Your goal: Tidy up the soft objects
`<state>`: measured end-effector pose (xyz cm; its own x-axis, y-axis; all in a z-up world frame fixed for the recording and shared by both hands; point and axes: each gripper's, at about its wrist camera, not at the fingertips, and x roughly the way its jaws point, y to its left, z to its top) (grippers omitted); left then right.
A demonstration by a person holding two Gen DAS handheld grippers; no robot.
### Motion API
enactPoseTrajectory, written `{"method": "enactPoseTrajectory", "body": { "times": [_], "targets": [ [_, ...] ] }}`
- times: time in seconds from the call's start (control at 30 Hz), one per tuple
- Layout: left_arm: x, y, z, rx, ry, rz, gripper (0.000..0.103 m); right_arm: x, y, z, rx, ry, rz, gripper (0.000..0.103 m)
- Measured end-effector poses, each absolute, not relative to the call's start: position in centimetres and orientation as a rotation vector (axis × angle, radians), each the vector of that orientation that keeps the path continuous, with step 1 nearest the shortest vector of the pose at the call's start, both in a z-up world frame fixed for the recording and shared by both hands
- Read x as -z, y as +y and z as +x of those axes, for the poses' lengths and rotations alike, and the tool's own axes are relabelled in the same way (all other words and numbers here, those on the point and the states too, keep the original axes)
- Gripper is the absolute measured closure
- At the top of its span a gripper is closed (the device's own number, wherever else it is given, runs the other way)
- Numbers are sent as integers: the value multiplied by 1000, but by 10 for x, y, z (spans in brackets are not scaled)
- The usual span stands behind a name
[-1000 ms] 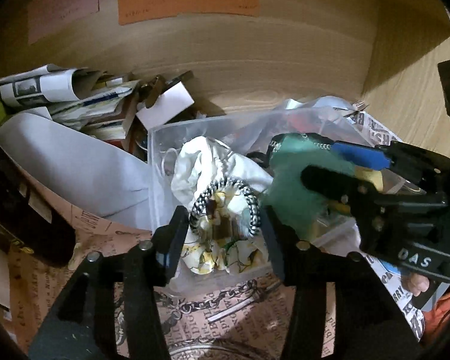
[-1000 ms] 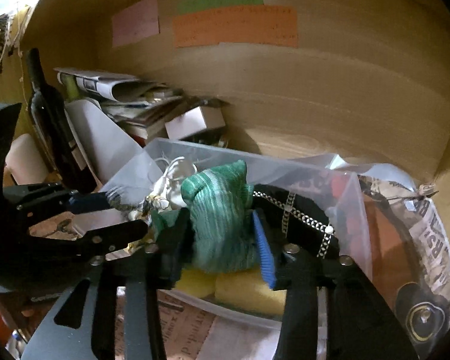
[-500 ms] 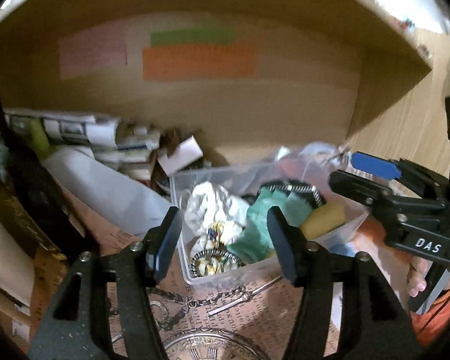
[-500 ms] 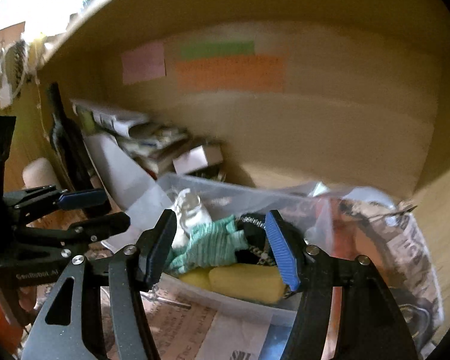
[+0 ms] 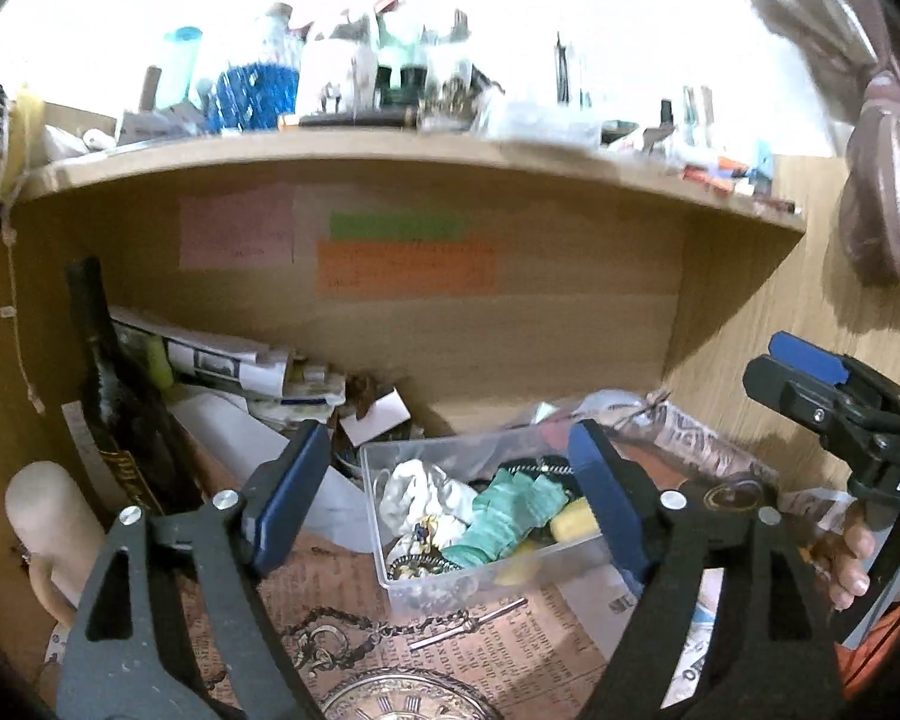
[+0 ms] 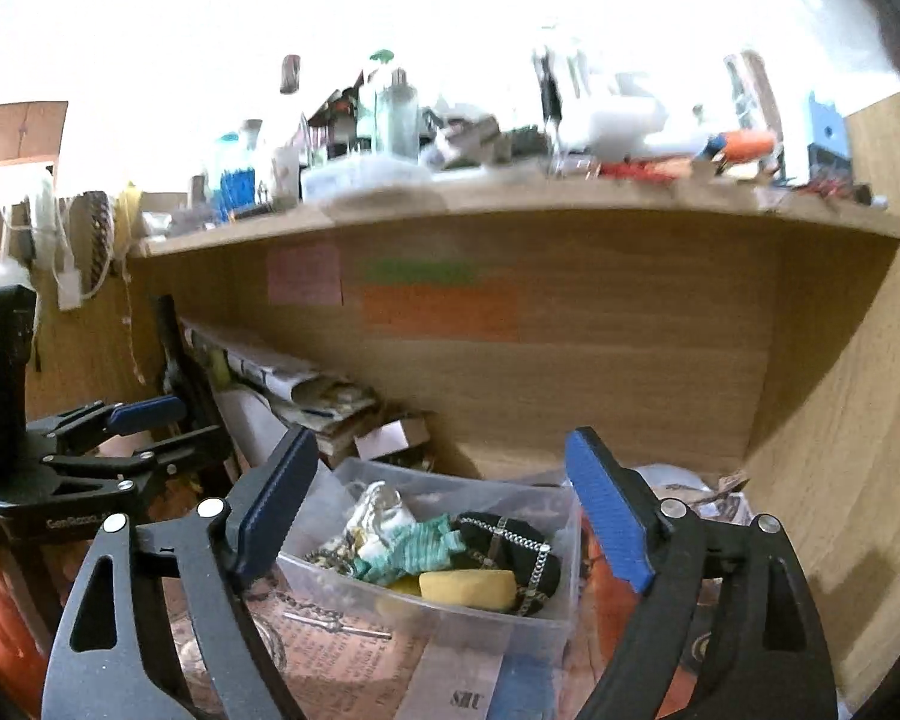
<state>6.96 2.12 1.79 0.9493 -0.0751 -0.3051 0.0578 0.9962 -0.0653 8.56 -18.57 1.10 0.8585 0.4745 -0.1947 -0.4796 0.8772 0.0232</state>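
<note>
Fingers of the left gripper are spread wide and hold nothing. The right gripper is equally wide and empty. Beyond and between both finger pairs sits the clear plastic bin, containing a green knit cloth, white cloth and yellow sponge. Upper-shelf items are blurred and overexposed.

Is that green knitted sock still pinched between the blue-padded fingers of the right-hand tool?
No: the right gripper is wide open and empty, and the green knitted sock lies in the clear plastic box.
</note>
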Motion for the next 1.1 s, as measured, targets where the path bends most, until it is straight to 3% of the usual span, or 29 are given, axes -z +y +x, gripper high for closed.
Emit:
{"method": "enactPoseTrajectory", "body": {
  "times": [0.1,0.2,0.6,1.1],
  "targets": [
    [-23,18,57,55,289,-44,18,-14,-188,76,-490,177,-24,15],
    [-24,15,48,40,267,-50,6,-13,-191,67,-476,164,-34,14],
    [-25,5,26,32,243,-39,3,-6,-196,48,-484,158,-28,1],
    [-25,2,25,14,242,-38,2,-4,-196,48,-492,167,-2,0]
  ]
}}
